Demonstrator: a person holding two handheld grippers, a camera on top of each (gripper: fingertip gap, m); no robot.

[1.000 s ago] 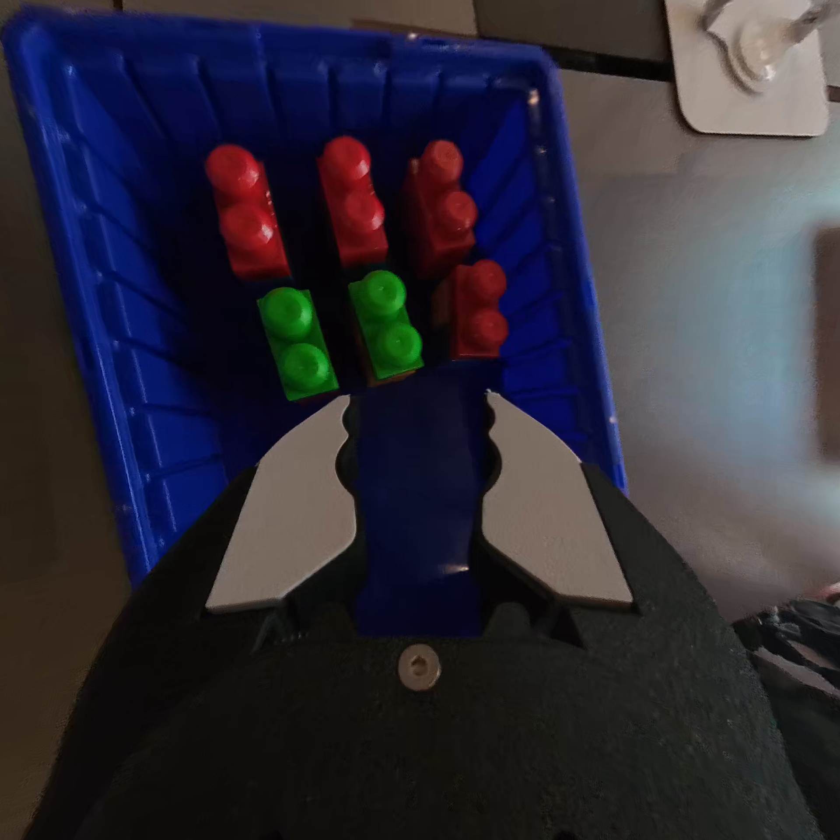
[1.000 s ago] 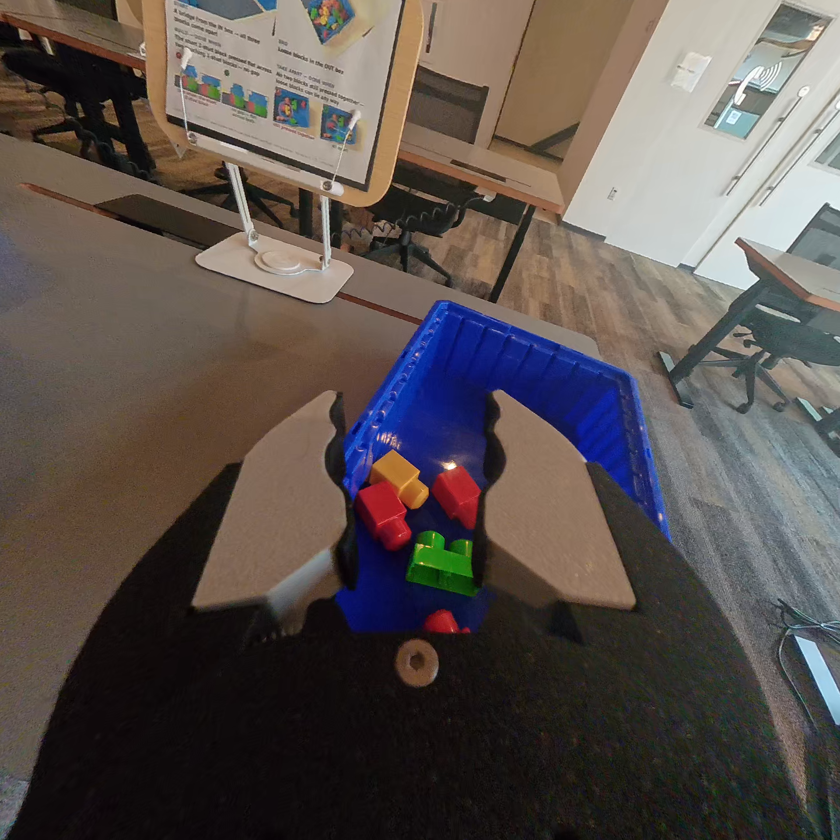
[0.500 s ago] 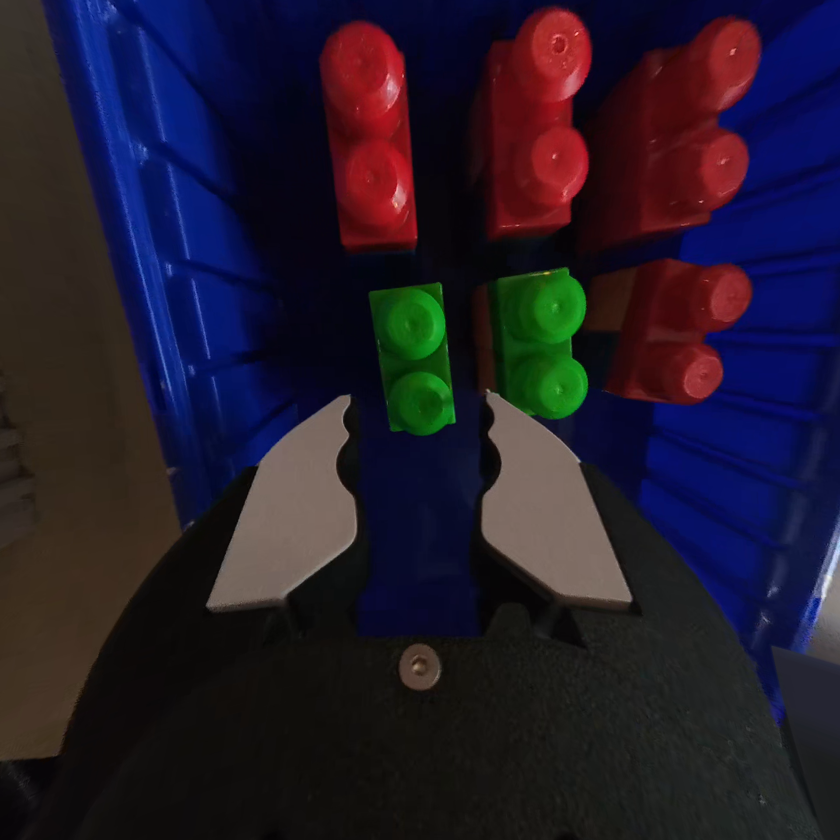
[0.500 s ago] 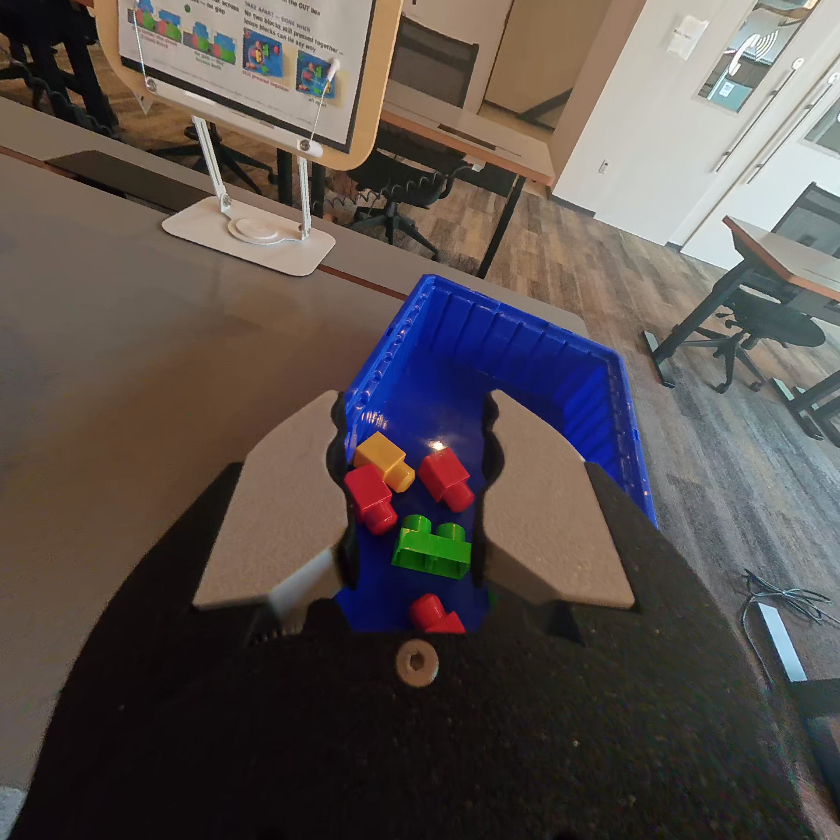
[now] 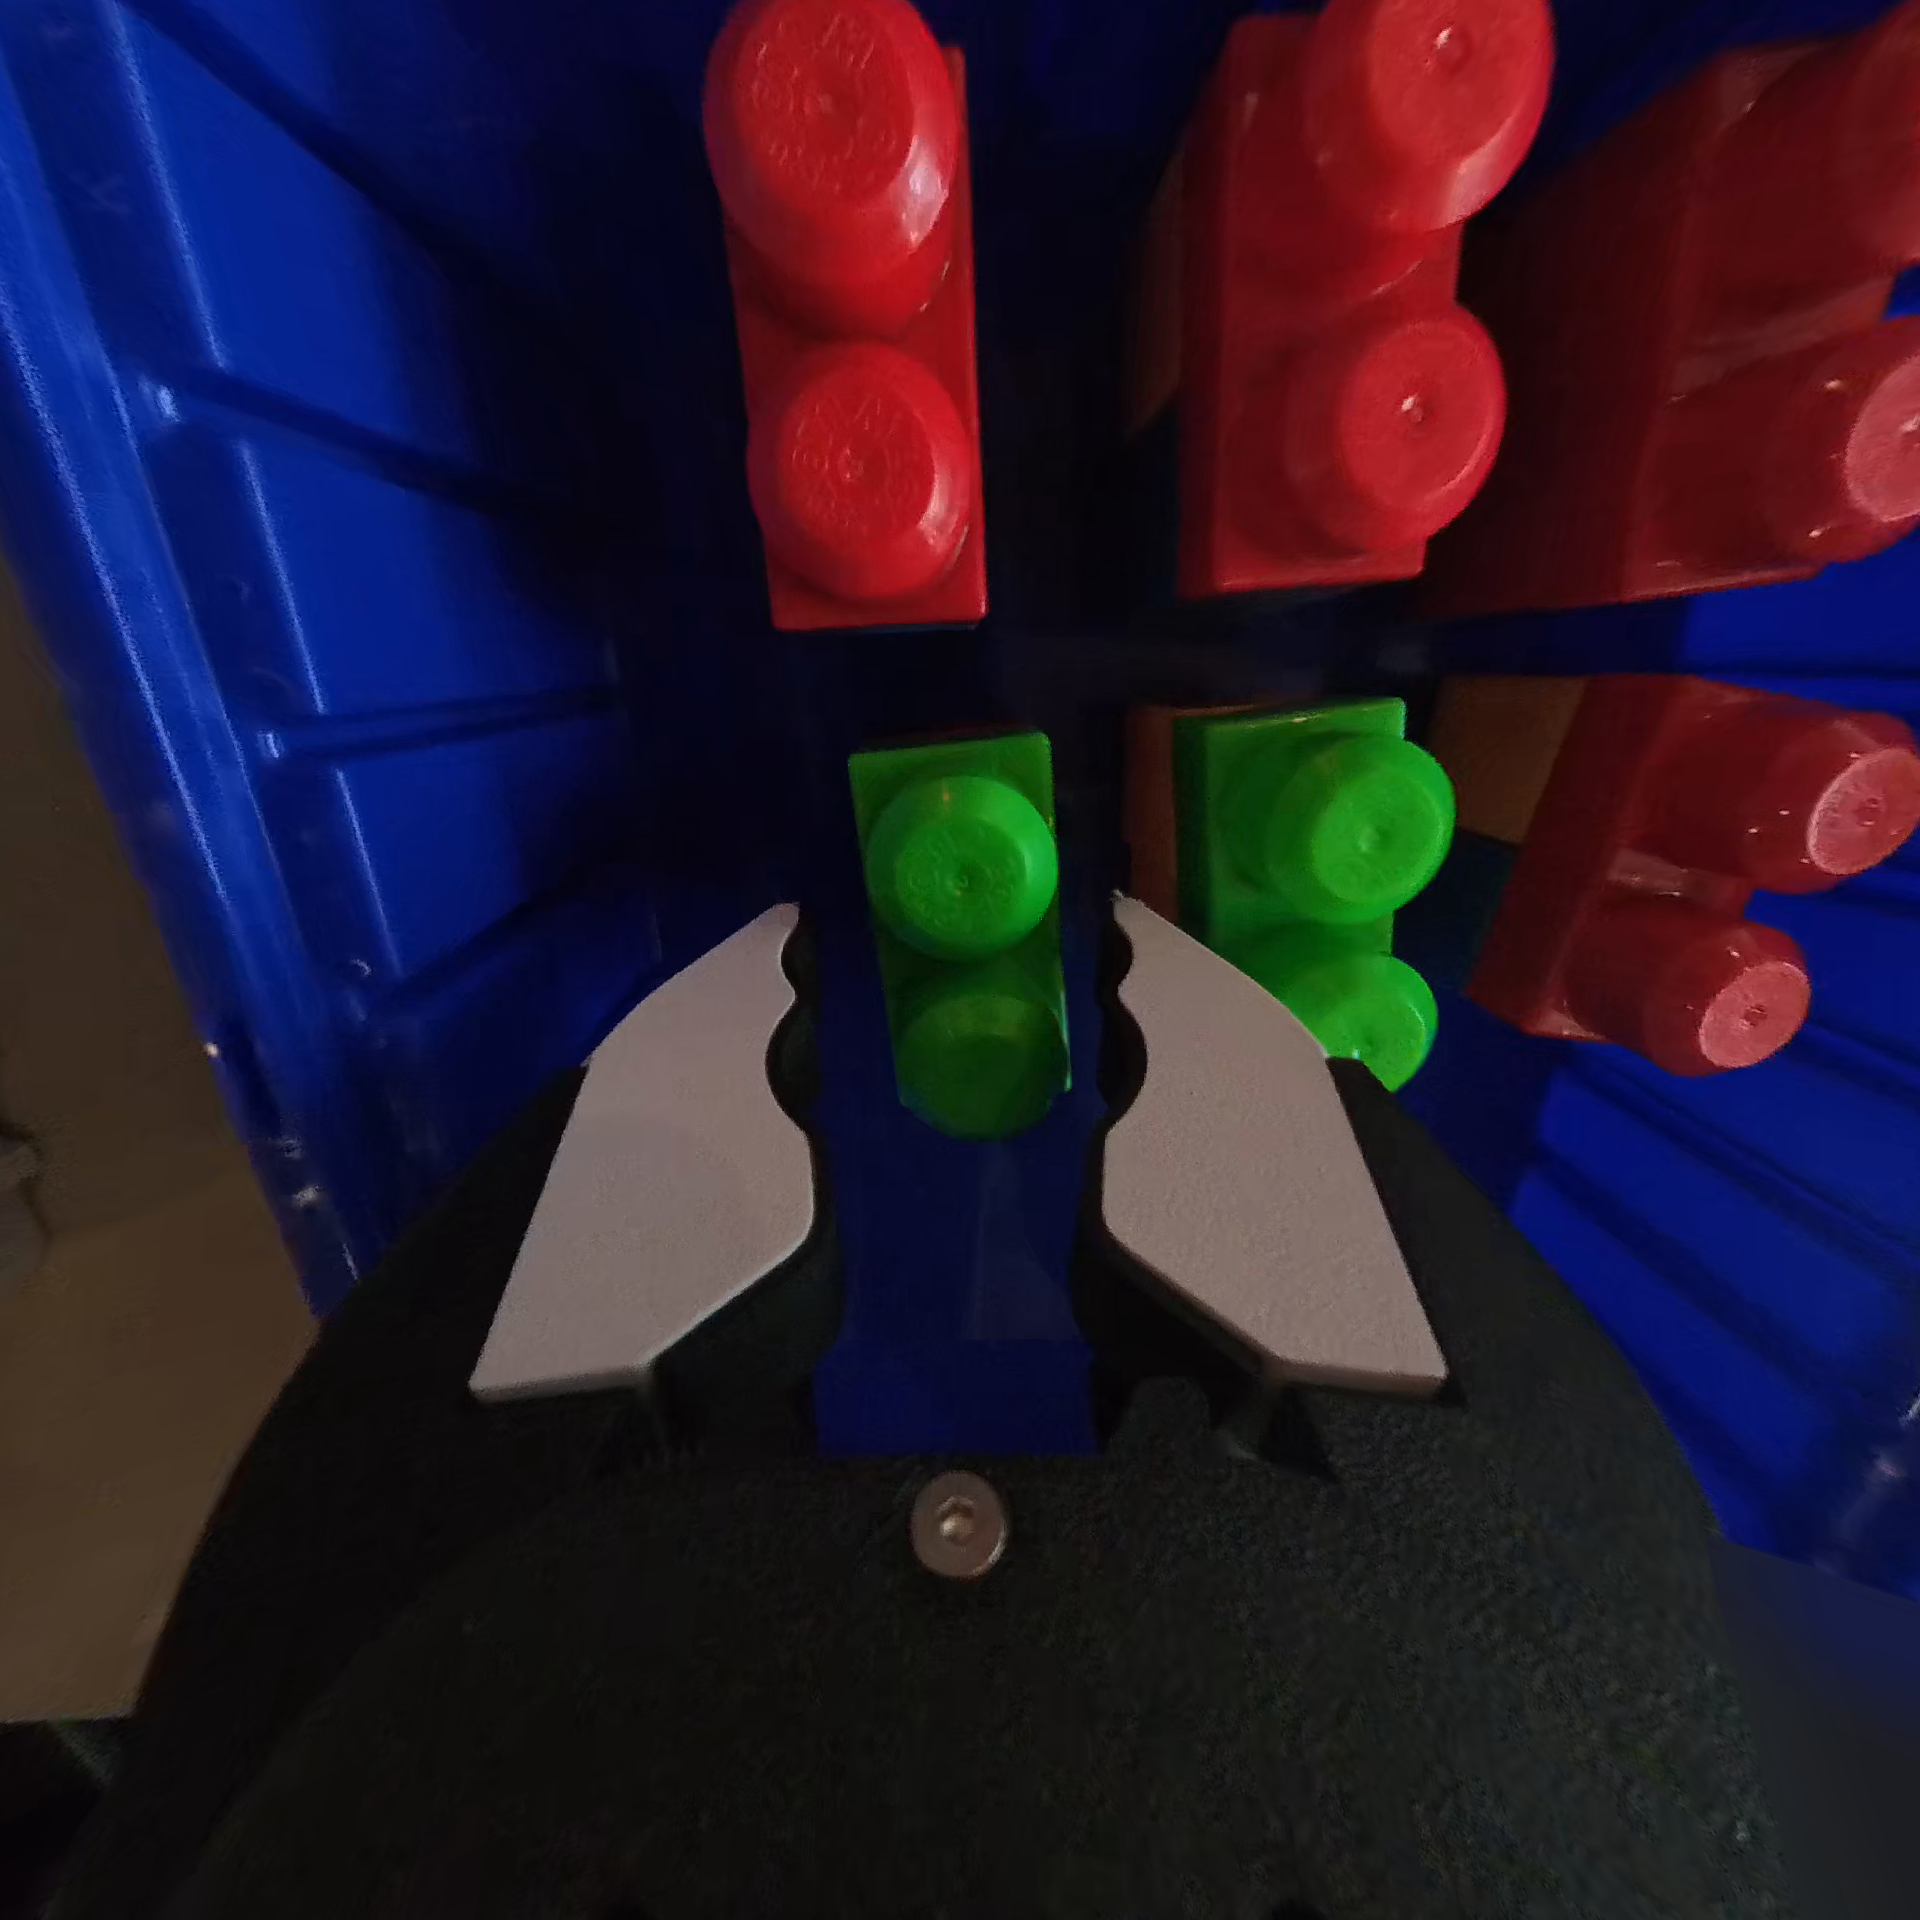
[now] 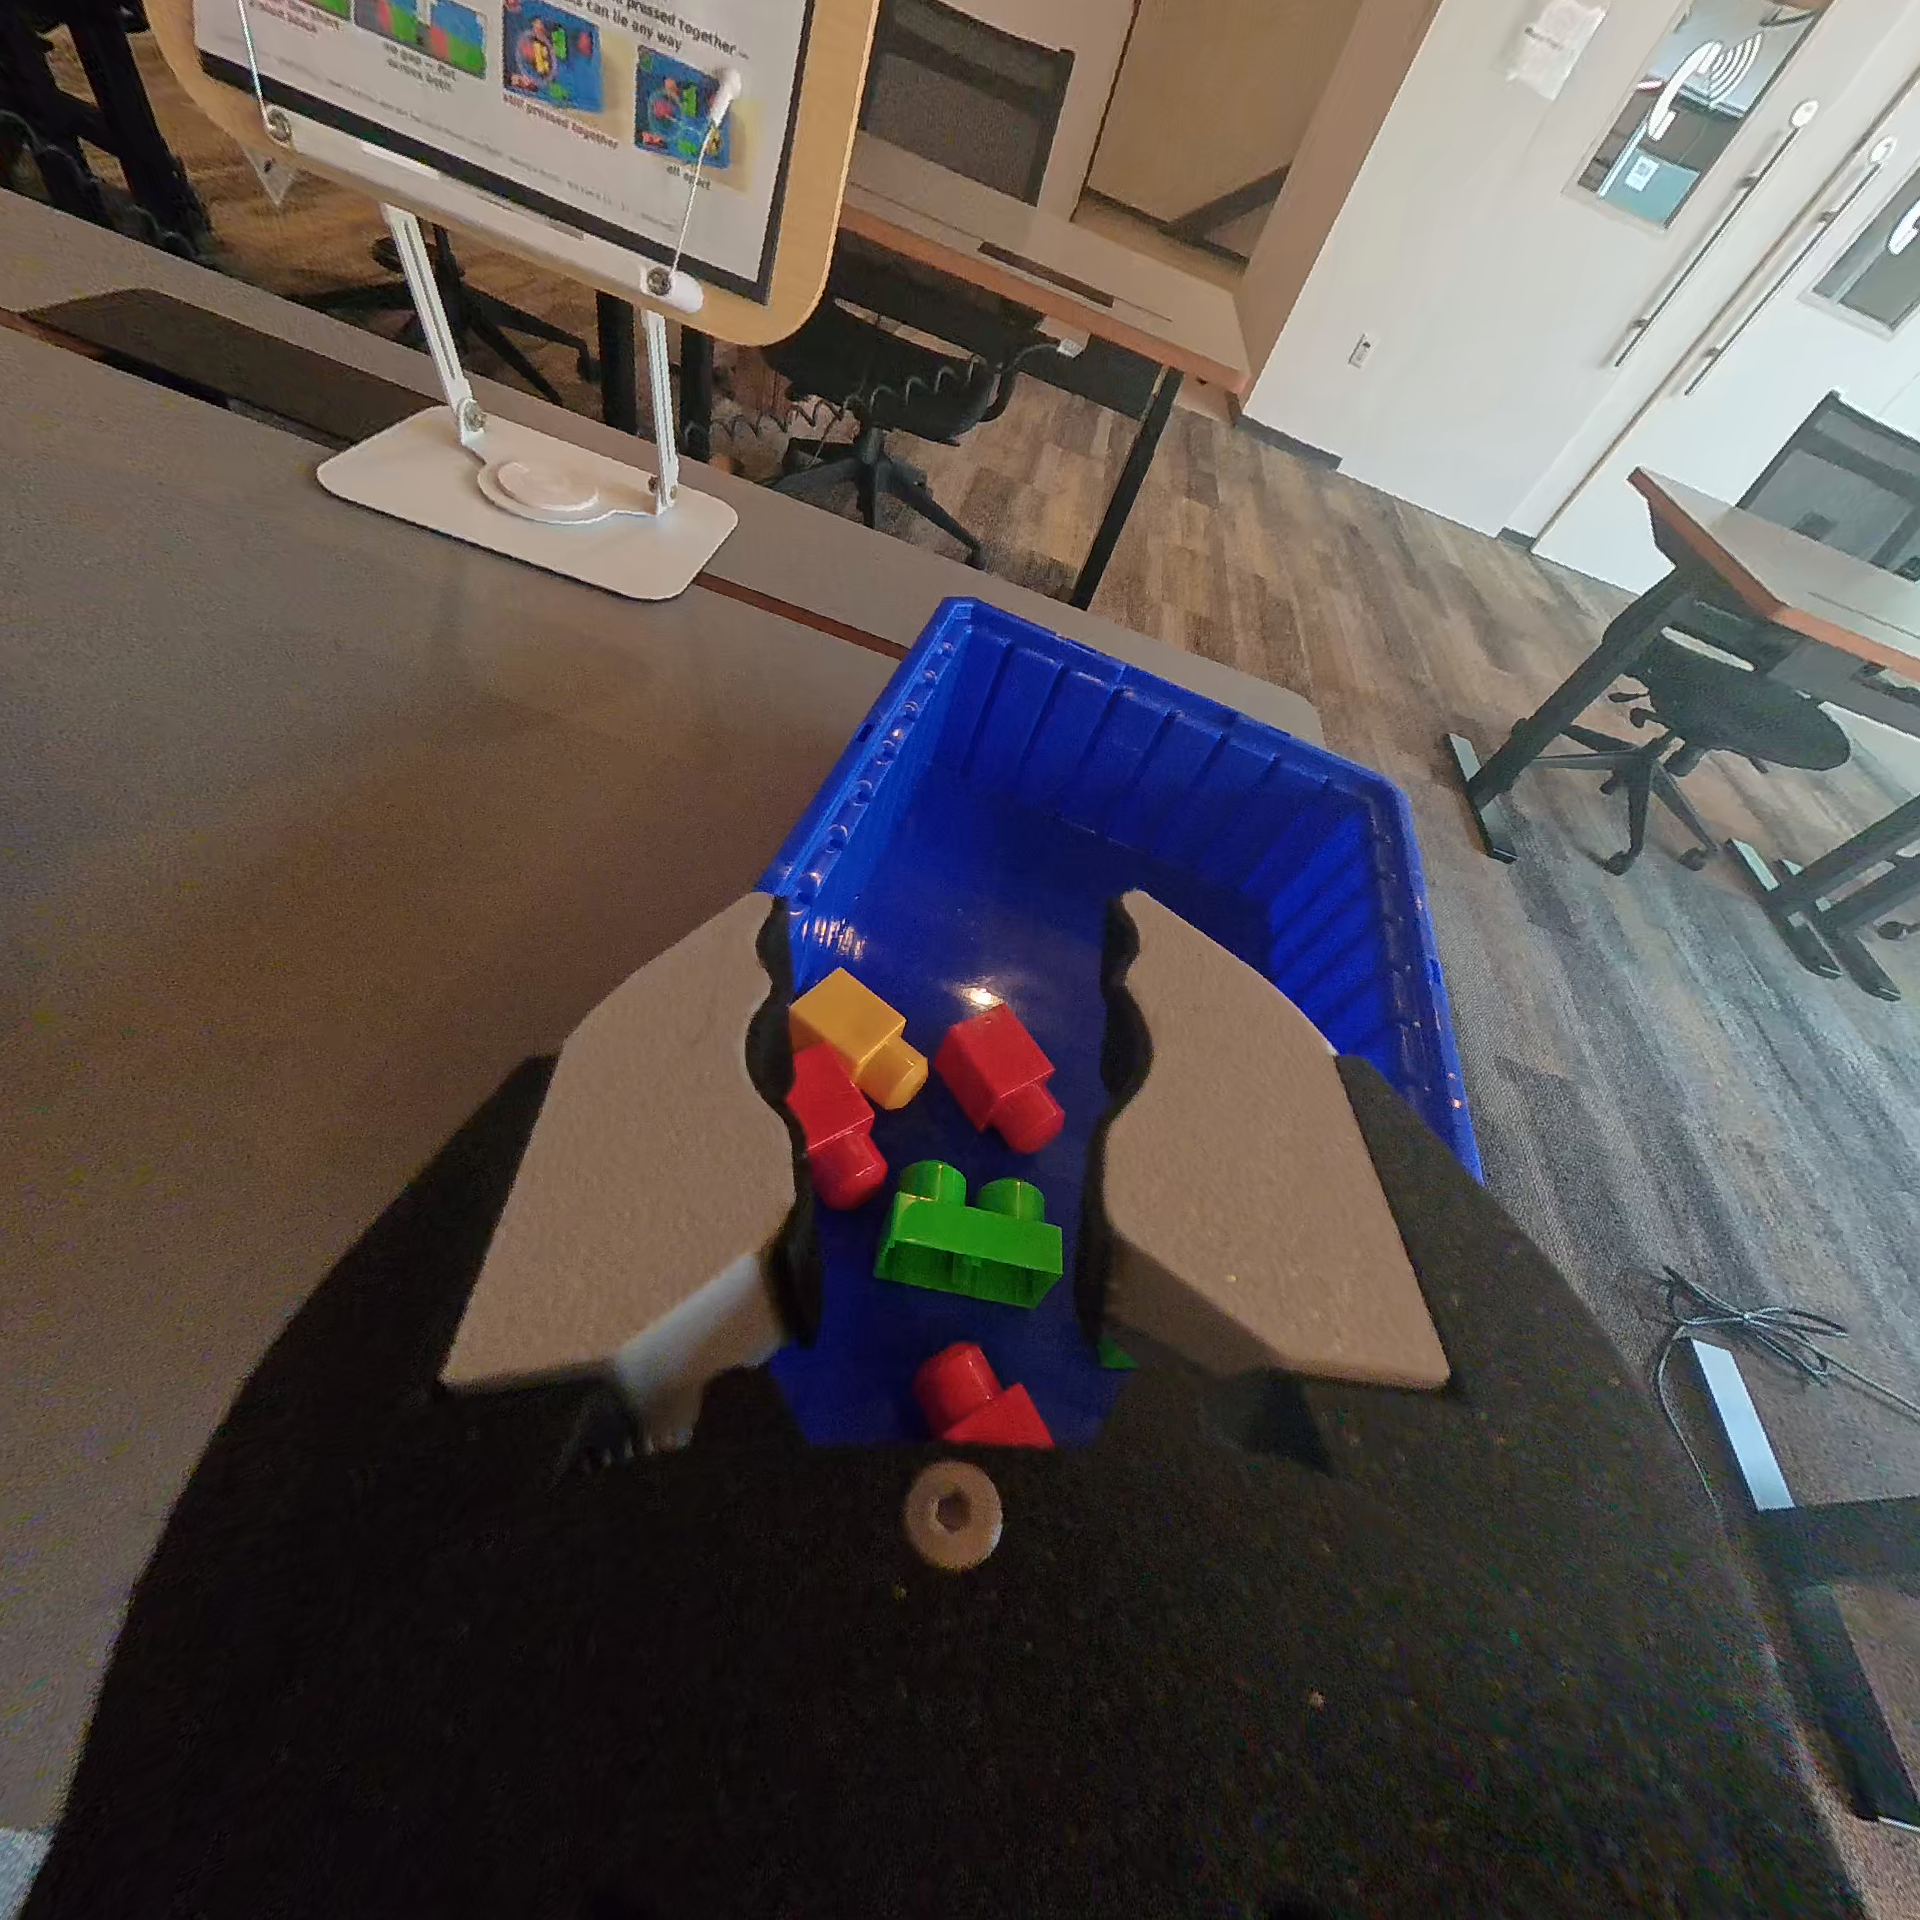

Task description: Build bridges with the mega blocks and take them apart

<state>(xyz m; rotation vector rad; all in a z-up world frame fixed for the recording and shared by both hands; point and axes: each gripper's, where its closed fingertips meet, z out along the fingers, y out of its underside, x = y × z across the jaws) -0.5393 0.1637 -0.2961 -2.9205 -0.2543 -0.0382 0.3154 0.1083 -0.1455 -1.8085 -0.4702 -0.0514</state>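
Bridges look mostly unbuilt, left gripper open around a green two-stud plastic block, right gripper open, empty.

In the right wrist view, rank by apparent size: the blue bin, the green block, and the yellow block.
1. Blue bin
2. Green block, a two-stud piece
3. Yellow block, single stud, partly hidden by a finger, and farther off, so this last gap is less sure.

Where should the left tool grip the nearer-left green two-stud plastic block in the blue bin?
Grip the green two-stud plastic block across its long flat sides, coming straight down from above. It stands studs-up, lengthwise between the open left tool, with some clearance on both sides.
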